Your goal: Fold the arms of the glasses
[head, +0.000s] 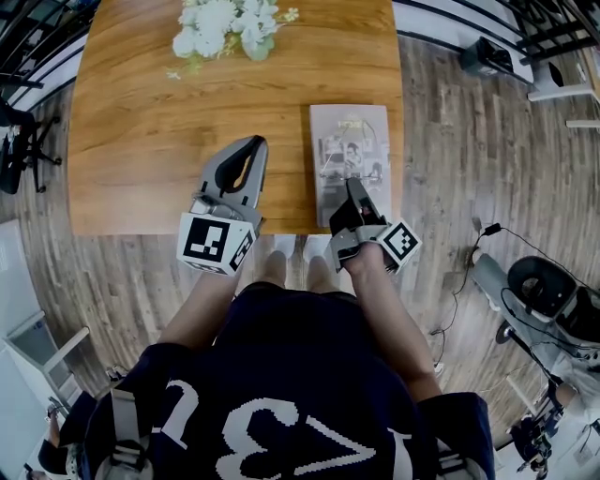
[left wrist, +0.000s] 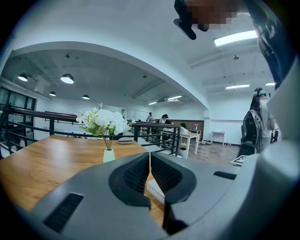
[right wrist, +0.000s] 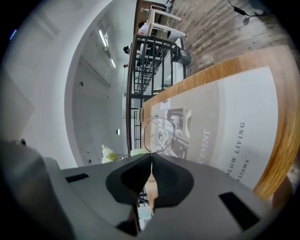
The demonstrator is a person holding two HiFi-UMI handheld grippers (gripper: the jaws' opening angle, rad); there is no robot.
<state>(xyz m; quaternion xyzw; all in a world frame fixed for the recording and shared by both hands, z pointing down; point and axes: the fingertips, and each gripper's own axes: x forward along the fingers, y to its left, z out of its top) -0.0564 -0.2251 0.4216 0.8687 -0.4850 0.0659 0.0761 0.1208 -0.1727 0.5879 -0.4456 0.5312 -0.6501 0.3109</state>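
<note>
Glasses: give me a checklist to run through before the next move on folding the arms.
1. Right gripper grips the glasses: ok. It is shut, and a wire rim stands just above its tips.
2. Left gripper is free: ok, nothing is between its jaws.
3. Left gripper is open to take an arm: not ok, its jaws are together.
4. Whether the arms are folded or spread: cannot tell, only one rim shows.
5. Surface under the glasses: ok, the magazine lies flat on the table.
6. Vase of flowers is out of the way: ok, it stands at the far edge.
</note>
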